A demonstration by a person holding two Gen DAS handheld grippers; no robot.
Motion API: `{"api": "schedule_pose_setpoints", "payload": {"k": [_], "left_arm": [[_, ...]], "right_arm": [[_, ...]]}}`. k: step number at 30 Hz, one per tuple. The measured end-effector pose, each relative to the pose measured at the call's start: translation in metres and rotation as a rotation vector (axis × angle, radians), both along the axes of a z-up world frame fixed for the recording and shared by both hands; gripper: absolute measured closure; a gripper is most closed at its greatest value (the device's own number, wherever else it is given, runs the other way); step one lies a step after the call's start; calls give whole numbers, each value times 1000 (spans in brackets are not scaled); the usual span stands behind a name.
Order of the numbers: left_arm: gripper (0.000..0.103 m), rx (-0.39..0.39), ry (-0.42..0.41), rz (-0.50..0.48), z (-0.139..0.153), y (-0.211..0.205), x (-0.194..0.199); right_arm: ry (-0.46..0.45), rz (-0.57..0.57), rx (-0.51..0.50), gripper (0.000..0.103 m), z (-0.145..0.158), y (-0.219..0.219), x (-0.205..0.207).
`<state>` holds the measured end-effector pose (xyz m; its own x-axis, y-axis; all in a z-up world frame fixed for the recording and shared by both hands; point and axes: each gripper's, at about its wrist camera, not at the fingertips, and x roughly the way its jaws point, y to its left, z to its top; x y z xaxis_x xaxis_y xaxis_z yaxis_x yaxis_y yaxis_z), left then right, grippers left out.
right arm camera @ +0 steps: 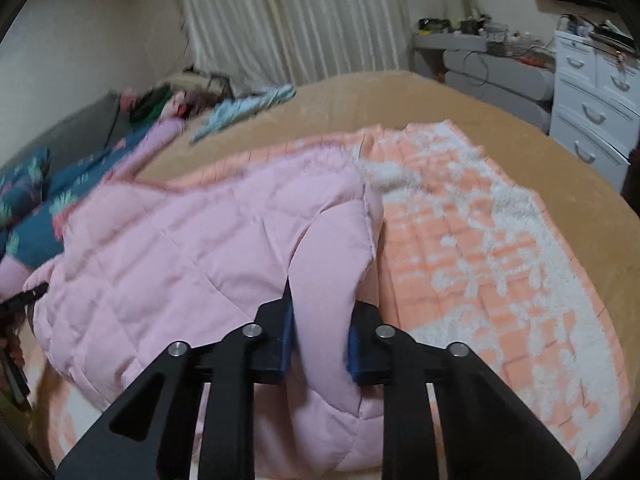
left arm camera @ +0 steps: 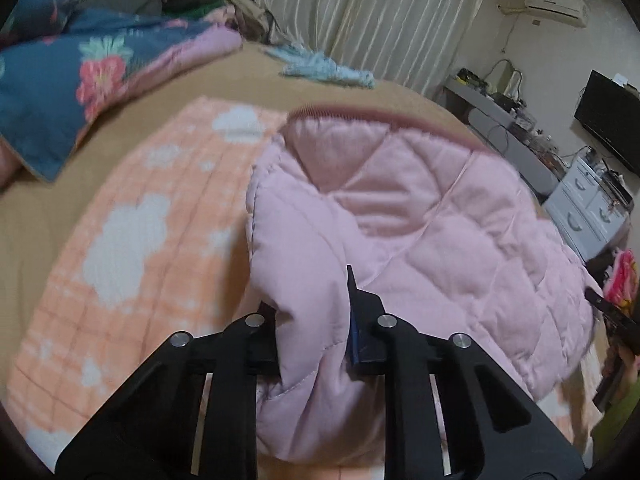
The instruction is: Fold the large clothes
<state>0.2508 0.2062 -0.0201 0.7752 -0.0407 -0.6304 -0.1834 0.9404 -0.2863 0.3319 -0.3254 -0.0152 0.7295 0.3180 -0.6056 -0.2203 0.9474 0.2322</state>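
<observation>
We find left gripper point(left arm camera: 316, 320) and right gripper point(right arm camera: 320, 320) each clamped on the pink quilted padded jacket point(left arm camera: 420, 220) atop the orange cloud-print blanket point(left arm camera: 132, 240).

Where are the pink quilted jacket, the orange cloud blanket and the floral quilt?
pink quilted jacket point(left arm camera: 420, 216): left wrist view, quilted middle panel.
orange cloud blanket point(left arm camera: 132, 240): left wrist view, large white cloud.
floral quilt point(left arm camera: 44, 92): left wrist view, blue patterned top.

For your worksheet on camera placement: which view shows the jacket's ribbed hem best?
The left wrist view: the ribbed hem runs along the far edge of the pink quilted jacket. The right wrist view shows only quilted fabric; no hem is discernible.
</observation>
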Motion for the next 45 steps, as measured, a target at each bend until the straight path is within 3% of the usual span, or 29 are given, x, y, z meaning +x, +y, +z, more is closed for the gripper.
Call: {"api": "schedule_pose_setpoints", "payload": {"k": [4,8,15,25,28,31,32,34,36,40,42,45], "left_arm": [[91,36,-15,21,19,1,24],[91,68,33,44,14,3,54],[91,107,137,61,-21,3,83],[88,160,156,42,-31,-2,94],[86,156,158,44,-30,0,94],[81,183,161,47,-28,-2,93],[76,191,161,48,-26,-2,92],[65,193,159,49,-22,-1,88],[35,190,151,54,-17,-1,82],[22,179,131,54,-5,-3,67],[9,181,121,60,1,-5,58],[9,167,103,60,10,-8,43]], "right_arm": [[-28,-38,5,85,18,2,20],[-15,-74,-35,86,17,10,41],[73,-90,-92,86,-15,19,73],[138,-77,-106,81,-45,18,82],[147,-85,-113,78,-45,19,80],[179,-127,-93,56,-44,14,79],[186,-164,-104,32,-43,10,77],[192,-179,-70,26,-41,2,73],[185,-183,-39,12,-36,-4,65],[141,-166,-19,6,-22,-8,40],[134,-148,-15,5,-18,-7,28],[121,-136,-26,4,-14,-5,11]]}}
